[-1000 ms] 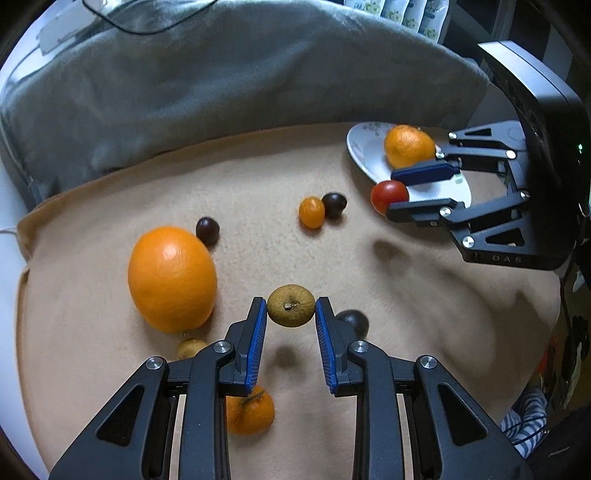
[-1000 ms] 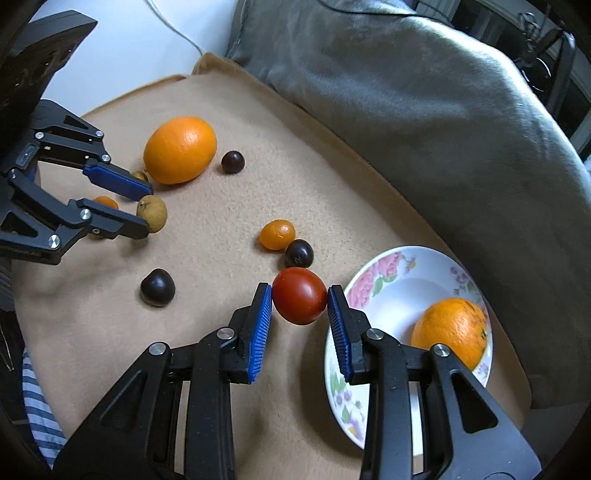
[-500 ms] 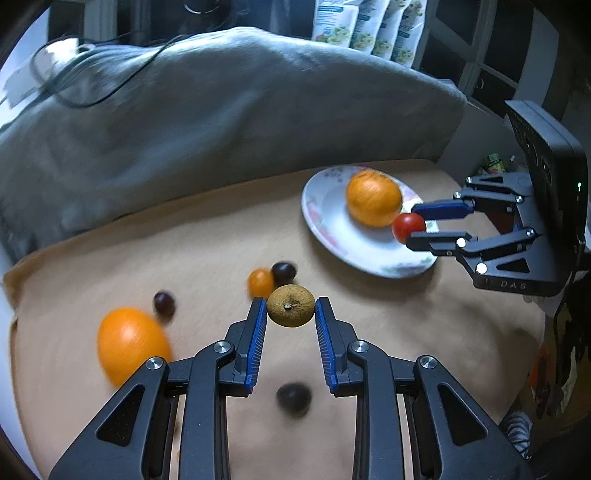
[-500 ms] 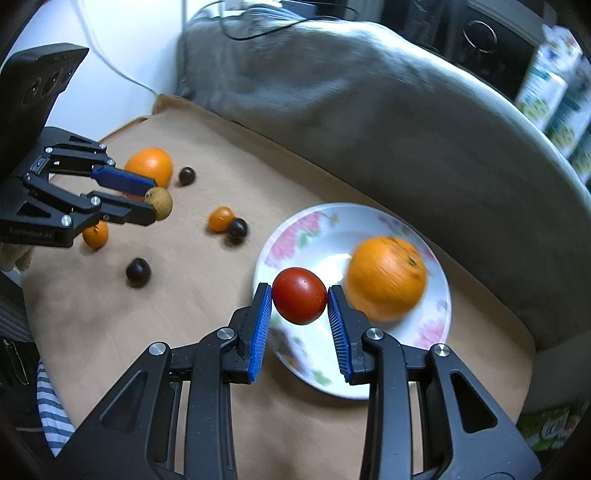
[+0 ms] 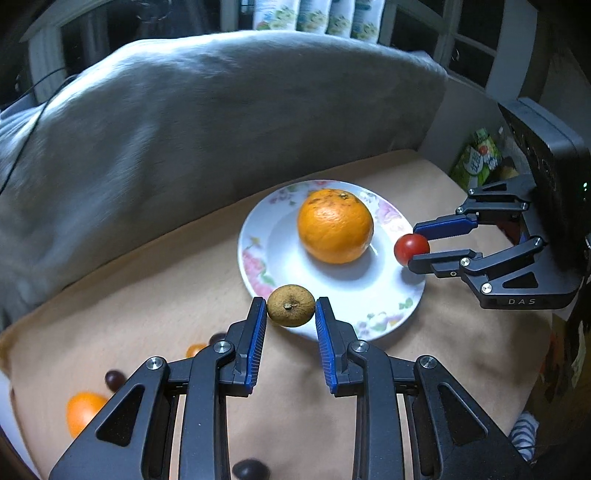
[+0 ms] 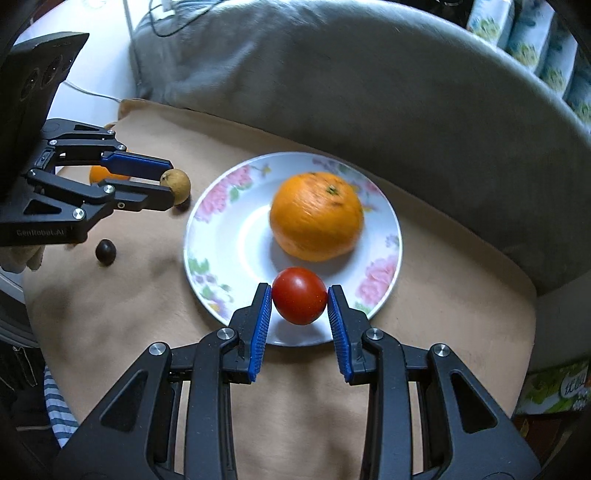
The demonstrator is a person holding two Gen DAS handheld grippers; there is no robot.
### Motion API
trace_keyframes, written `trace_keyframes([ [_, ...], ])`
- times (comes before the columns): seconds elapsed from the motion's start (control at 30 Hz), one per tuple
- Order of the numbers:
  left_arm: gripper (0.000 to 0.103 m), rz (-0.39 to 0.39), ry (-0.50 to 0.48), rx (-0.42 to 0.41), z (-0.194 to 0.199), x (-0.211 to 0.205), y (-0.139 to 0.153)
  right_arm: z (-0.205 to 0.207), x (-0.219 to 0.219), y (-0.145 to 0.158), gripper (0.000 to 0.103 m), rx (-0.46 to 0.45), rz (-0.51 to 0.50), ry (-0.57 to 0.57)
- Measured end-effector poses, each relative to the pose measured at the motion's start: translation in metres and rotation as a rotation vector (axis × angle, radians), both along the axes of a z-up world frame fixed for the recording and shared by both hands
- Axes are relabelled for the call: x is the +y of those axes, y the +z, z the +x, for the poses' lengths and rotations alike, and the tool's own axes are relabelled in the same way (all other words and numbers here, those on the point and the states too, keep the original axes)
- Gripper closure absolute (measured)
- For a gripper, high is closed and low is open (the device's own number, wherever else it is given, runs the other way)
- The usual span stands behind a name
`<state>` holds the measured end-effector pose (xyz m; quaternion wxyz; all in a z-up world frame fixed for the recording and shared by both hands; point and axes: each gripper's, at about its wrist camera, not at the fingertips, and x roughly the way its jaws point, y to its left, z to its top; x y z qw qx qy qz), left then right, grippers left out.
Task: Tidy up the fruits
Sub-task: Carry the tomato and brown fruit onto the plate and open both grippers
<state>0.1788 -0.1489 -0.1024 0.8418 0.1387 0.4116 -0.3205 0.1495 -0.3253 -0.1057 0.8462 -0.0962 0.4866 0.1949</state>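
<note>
**Two fruits held at the flowered plate**

The left gripper [image 5: 290, 313] has its blue ribbed pads closed on a small brownish-green round fruit [image 5: 291, 305], held at the near-left rim of the white round plate with pink flower print [image 5: 258, 258]. The right gripper [image 6: 299, 299] is clamped on a red glossy tomato [image 6: 299, 295], held over the plate's near rim. A large orange with a rough peel [image 6: 316, 216] lies on the plate, apart from both held fruits.

The plate sits on a tan fleece cloth [image 6: 129, 314], with a grey cushion [image 5: 184, 129] behind. A dark round fruit [image 6: 105, 252] lies on the cloth left of the plate.

The right gripper's body reads "DAS"; the left one reads "GenRobot.AI". Green-printed packs [image 5: 317, 18] stand behind the cushion, their writing too small to read.
</note>
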Motion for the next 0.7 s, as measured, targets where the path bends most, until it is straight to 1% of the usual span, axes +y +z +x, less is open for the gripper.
trace_keyframes([
  [0.27, 0.077, 0.040, -0.022, 0.006, 0.009, -0.016, -0.005, 0.005, -0.013, -0.006, 0.070, 0.016, 0.011, -0.022],
  [0.7, 0.077, 0.055, -0.009, 0.021, 0.014, -0.026, -0.009, 0.008, -0.015, -0.008, 0.070, 0.019, 0.019, -0.017],
])
